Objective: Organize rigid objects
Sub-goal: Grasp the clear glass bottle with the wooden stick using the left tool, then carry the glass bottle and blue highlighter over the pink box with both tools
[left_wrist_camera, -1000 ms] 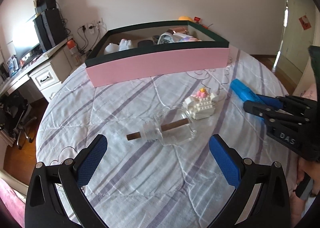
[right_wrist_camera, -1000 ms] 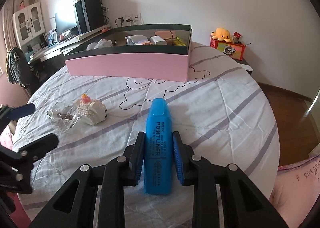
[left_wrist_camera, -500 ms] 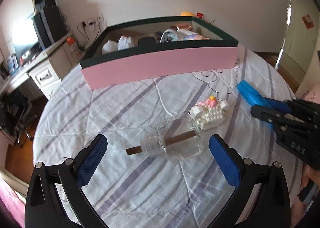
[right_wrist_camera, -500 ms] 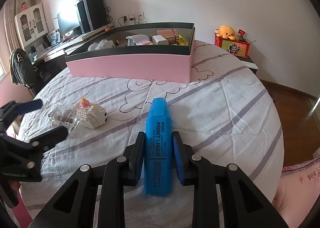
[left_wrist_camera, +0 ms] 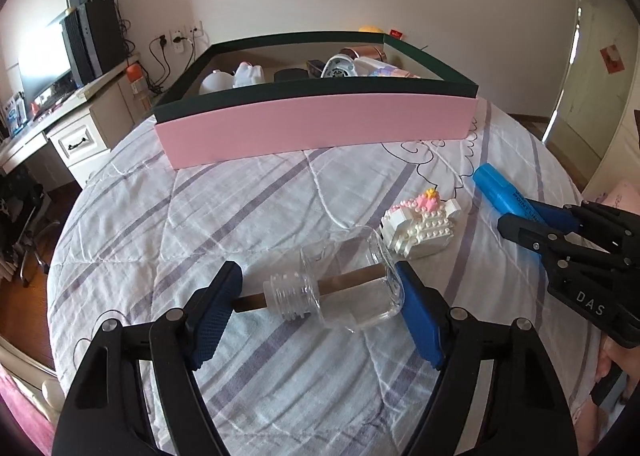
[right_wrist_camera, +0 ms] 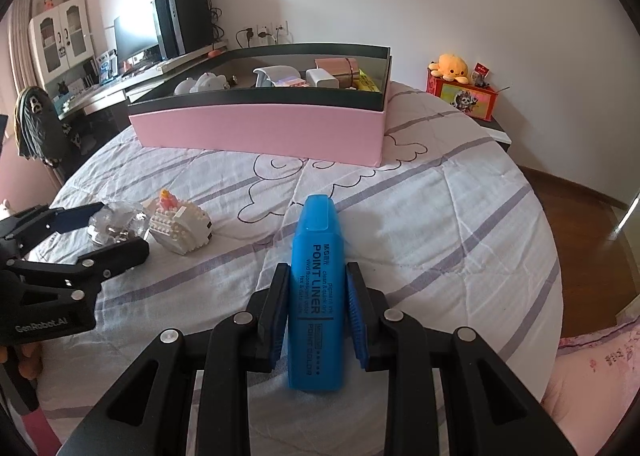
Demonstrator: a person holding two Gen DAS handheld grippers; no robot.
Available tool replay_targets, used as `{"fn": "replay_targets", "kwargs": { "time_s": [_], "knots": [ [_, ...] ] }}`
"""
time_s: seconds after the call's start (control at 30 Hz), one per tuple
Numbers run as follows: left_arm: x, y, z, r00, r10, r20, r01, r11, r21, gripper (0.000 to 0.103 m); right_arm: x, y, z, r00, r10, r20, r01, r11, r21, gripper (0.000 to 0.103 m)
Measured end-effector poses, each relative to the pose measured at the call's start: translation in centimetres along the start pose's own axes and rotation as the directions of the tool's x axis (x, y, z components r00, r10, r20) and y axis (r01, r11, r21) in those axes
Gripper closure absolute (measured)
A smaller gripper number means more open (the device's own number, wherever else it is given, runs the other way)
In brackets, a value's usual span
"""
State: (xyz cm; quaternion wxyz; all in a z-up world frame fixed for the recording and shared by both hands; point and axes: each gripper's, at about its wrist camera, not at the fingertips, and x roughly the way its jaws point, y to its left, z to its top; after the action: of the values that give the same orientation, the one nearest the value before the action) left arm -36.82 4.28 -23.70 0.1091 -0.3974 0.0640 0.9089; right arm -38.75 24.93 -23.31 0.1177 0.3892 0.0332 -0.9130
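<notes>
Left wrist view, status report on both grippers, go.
Left hand-held gripper open, straddling glass bottle. Right hand-held gripper shut on blue highlighter. Brick toy beside bottle; pink box beyond.

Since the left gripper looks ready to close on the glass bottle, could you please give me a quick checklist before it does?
1. Left gripper open, fingers either side of the glass bottle: ok.
2. Bottle lying on its side, brown stick through its neck: ok.
3. Right finger pad clear of the white brick toy: cannot tell, they look very close.
4. Right gripper shut on the blue highlighter: ok.
5. Pink box open with room: ok.
</notes>
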Motion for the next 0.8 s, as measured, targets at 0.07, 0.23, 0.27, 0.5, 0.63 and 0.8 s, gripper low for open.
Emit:
{"fn": "replay_targets", "kwargs": {
  "time_s": [0.07,0.23,0.27,0.5,0.63,0.8],
  "knots": [
    [-0.3,0.1,-0.2,1.0,0.008,0.003,-0.008,1.0,0.007,0.025,-0.1,0.0,-0.1,1.0,0.0,0.005,0.0,1.0,0.001,0.076],
    [-1.4,0.5,-0.4,1.0,0.018,0.02,-0.018,1.0,0.018,0.025,-0.2,-0.1,0.0,1.0,0.009,0.002,-0.009,1.0,0.011,0.076],
    [-1.7,0.7,-0.4,0.999,0.019,0.025,-0.019,1.0,0.018,0.025,-0.3,-0.1,0.0,1.0,0.011,-0.002,-0.011,1.0,0.012,0.076],
    [-4.6,2.0,0.0,0.996,0.027,0.085,-0.027,1.0,0.004,0.025,-2.5,1.0,0.7,0.997,0.072,0.023,-0.072,0.997,0.013,0.076],
    [-6.9,2.7,0.3,0.99,0.032,0.134,-0.033,0.999,0.0,0.025,-4.8,2.1,1.4,0.993,0.098,0.068,-0.098,0.995,-0.003,0.076],
    [-9.4,3.0,1.3,0.98,0.035,0.197,-0.039,0.999,0.014,0.025,-7.6,3.4,3.0,0.982,0.139,0.125,-0.136,0.99,-0.034,0.076]
  ]
}}
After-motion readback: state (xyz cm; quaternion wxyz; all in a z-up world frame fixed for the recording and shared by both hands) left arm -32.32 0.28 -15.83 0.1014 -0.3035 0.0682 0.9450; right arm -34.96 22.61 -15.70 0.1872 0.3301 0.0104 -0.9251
